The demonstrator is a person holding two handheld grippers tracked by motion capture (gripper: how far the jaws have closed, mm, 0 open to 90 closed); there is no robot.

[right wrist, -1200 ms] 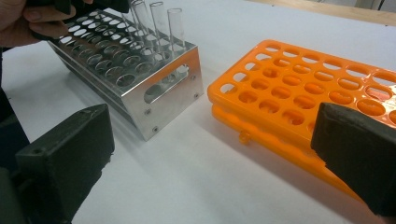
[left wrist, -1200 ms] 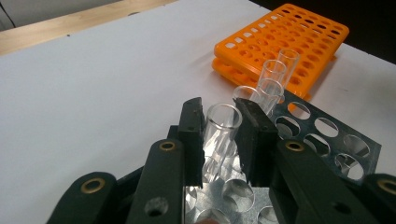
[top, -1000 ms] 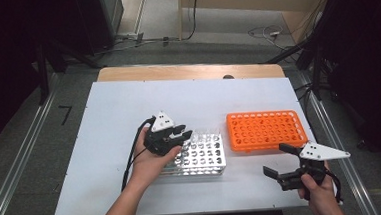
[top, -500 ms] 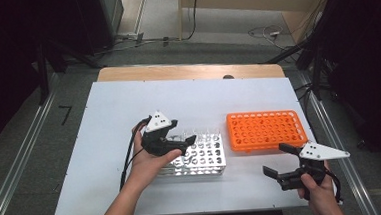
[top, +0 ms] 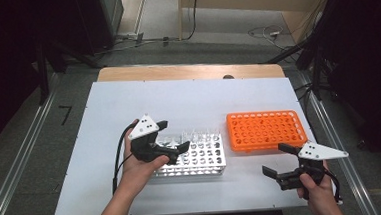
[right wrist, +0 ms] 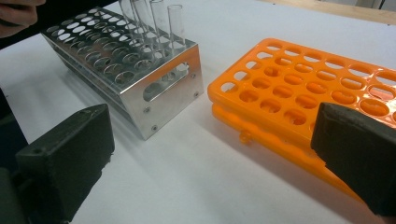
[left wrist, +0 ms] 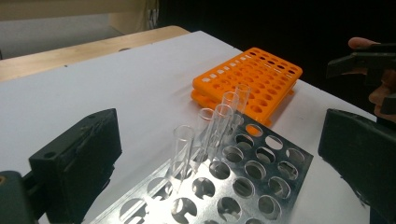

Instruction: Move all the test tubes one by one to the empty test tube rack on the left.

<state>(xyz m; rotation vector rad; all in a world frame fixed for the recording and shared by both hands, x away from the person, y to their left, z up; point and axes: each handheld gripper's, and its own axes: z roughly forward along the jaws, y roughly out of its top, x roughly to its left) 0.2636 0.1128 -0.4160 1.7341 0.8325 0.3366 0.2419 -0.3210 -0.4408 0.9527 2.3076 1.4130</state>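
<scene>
A metal test-tube rack point(top: 201, 157) stands mid-table, with several clear glass tubes point(top: 198, 136) upright in its far row. The tubes point(left wrist: 217, 128) also rise ahead in the left gripper view. My left gripper point(top: 174, 136) hovers at the rack's left end. Its jaws have just been opening and now stand wide, with nothing between the pads. An empty orange rack point(top: 262, 130) lies to the right of the metal one. My right gripper point(top: 274, 159) is open near the table's front right. It points at the gap between the metal rack point(right wrist: 140, 70) and the orange rack point(right wrist: 299, 88).
The white table top point(top: 128, 101) has bare room at the left and behind the racks. A wooden strip point(top: 186, 71) borders its far edge. Beyond it, cables trail across a dark floor. The person's forearms enter from the bottom.
My left gripper has opened its jaws wide and drawn back a little to the left and up from the tubes. The right gripper has kept still.
</scene>
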